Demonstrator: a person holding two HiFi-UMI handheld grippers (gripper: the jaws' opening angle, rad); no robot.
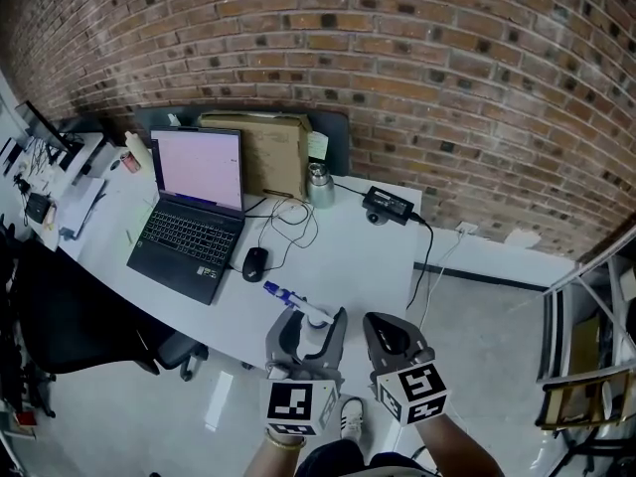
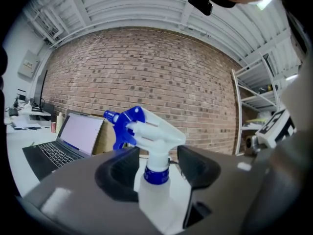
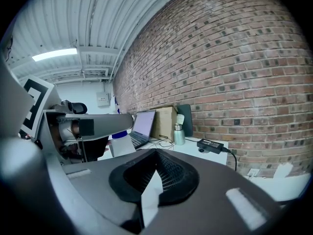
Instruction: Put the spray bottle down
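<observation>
A white spray bottle [image 1: 301,309] with a blue trigger head stands upright near the front edge of the white table [image 1: 368,256]. My left gripper [image 1: 312,324] stands open around it. In the left gripper view the bottle [image 2: 155,185] rises between the two black pads [image 2: 120,173], and a small gap shows on either side of its blue collar. The nozzle points left, towards the laptop. Just to the right, my right gripper [image 1: 385,330] hangs over the table edge. Its pads meet in the right gripper view [image 3: 155,173] with nothing between them.
An open laptop [image 1: 194,202], a black mouse [image 1: 255,263] and loose cables lie to the left of the bottle. A cardboard box [image 1: 268,152], a metal flask [image 1: 319,187] and a power adapter [image 1: 388,204] sit along the brick wall. Metal shelving [image 1: 586,366] stands at the right.
</observation>
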